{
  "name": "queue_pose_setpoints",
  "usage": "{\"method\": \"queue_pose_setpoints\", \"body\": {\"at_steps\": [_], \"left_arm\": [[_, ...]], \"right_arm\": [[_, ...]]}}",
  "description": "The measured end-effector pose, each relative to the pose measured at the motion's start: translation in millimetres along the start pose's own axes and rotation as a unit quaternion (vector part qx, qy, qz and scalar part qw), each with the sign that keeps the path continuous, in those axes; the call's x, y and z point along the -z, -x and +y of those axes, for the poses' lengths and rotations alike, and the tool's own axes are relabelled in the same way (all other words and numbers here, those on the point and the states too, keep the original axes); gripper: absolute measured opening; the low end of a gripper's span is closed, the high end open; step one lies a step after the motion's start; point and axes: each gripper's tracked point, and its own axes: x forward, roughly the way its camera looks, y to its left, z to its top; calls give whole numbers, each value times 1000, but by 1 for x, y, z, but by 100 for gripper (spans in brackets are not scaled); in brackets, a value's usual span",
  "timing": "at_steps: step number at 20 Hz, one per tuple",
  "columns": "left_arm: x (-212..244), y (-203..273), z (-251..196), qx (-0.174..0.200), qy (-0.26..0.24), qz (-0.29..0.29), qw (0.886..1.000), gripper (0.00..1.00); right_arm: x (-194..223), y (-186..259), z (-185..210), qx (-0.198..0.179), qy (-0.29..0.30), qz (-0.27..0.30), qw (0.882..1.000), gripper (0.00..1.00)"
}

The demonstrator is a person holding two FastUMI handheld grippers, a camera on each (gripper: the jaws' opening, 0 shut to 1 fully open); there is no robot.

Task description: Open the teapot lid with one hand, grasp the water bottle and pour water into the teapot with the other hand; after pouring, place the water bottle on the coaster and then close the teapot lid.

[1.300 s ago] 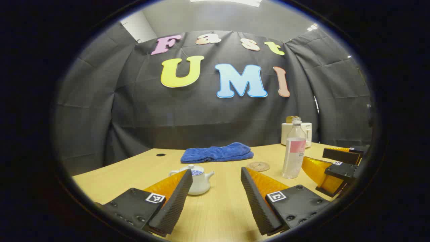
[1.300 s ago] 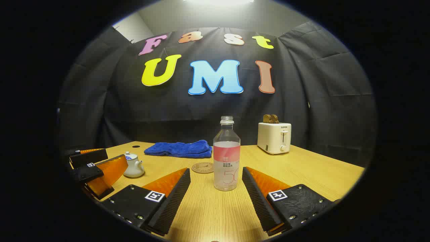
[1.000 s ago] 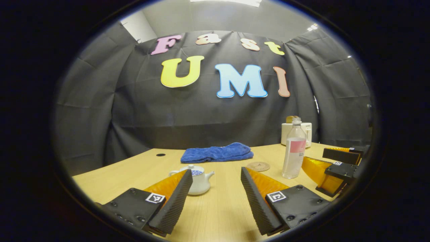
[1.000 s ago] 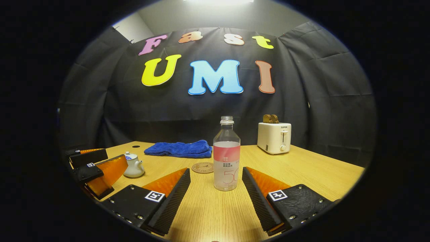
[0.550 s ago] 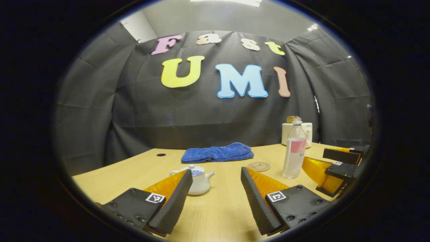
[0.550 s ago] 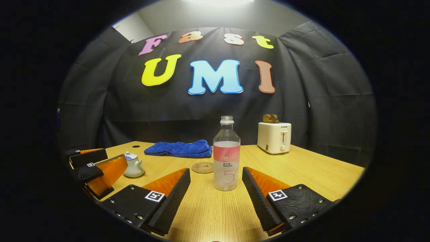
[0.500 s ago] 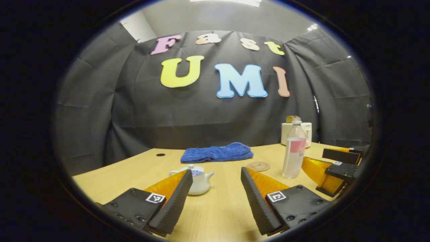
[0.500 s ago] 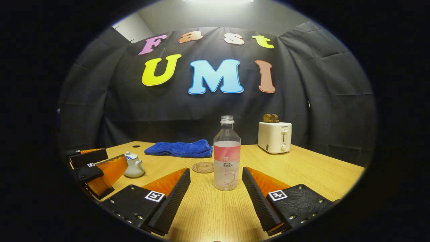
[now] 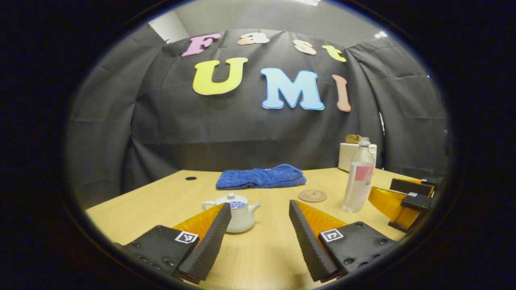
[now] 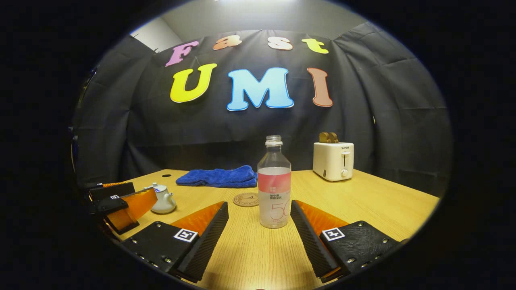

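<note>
A small white teapot (image 9: 238, 215) with its lid (image 9: 231, 198) on stands on the wooden table, just ahead of my open left gripper (image 9: 258, 209) and partly behind its left finger. The same teapot (image 10: 163, 204) appears at the left of the right gripper view. An uncapped clear water bottle (image 10: 274, 187) with a pink label stands upright just beyond my open right gripper (image 10: 260, 209), centred between its fingers and untouched. That bottle (image 9: 358, 181) is at the right of the left gripper view. A round coaster (image 10: 246, 199) lies flat left of and behind the bottle; the coaster (image 9: 312, 195) is bare.
A folded blue towel (image 10: 219, 177) lies at the back of the table (image 10: 363, 205). A white toaster (image 10: 333, 161) with bread in it stands at the back right. A small dark hole (image 9: 190, 178) marks the table's far left.
Both grippers have edged forward and slightly up; the table objects sit a little higher and nearer in each view. Nothing was grasped or moved.
</note>
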Motion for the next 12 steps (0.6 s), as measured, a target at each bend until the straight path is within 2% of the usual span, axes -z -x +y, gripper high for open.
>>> {"method": "queue_pose_setpoints", "body": {"at_steps": [2, 7, 12], "left_arm": [[-10, -13, 18, -11, -2, -4, 1000, 96], [-26, -46, 43, -14, -9, 1, 1000, 96], [-22, -74, 51, -12, -17, 13, 1000, 96]], "right_arm": [[-8, -7, -7, 4, -13, -1, 1000, 96], [-22, -10, -10, 8, 6, -12, 1000, 96], [-20, -12, -3, 2, 15, -8, 1000, 97]]}}
